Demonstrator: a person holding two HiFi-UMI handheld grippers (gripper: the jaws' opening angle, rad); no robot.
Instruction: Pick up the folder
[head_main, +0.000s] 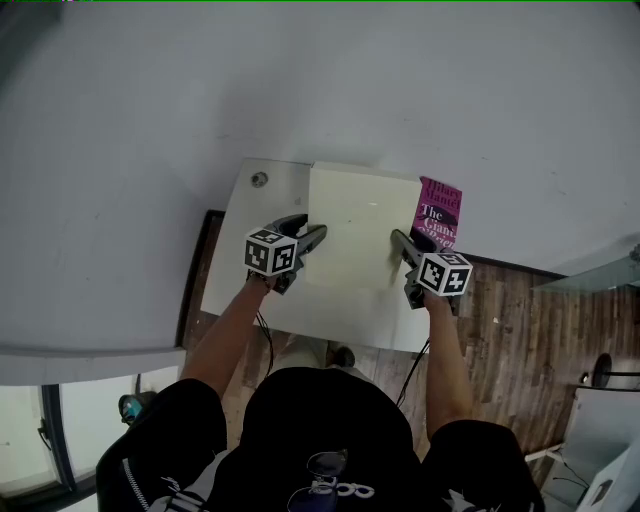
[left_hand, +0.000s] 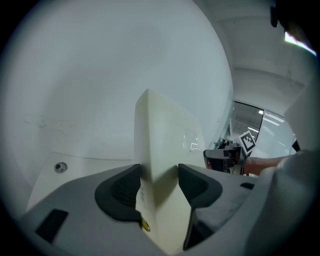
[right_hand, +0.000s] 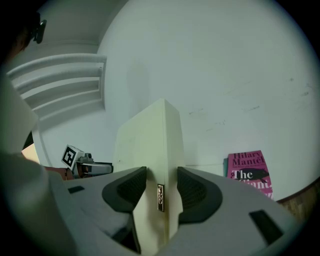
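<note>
Black-clad shoulders of the person (head_main: 320, 440) fill the bottom of the head view, with both bare forearms reaching forward. Beyond them stands a white surface (head_main: 250, 225) against a pale wall, with wood floor (head_main: 510, 320) to its right.

The folder (head_main: 360, 230), cream and thick, is held over the middle of the surface between the two grippers. In both gripper views its far edge shows in front of the wall. A magenta book (head_main: 438, 212) lies flat on the surface's far right corner, just beside the folder's right edge.

The left gripper (head_main: 303, 238) has its jaws closed on the folder's left edge, a dark pad pressing each face. The right gripper (head_main: 402, 243) clamps the right edge the same way. A small round fitting (head_main: 259, 179) sits in the surface's far left corner.
</note>
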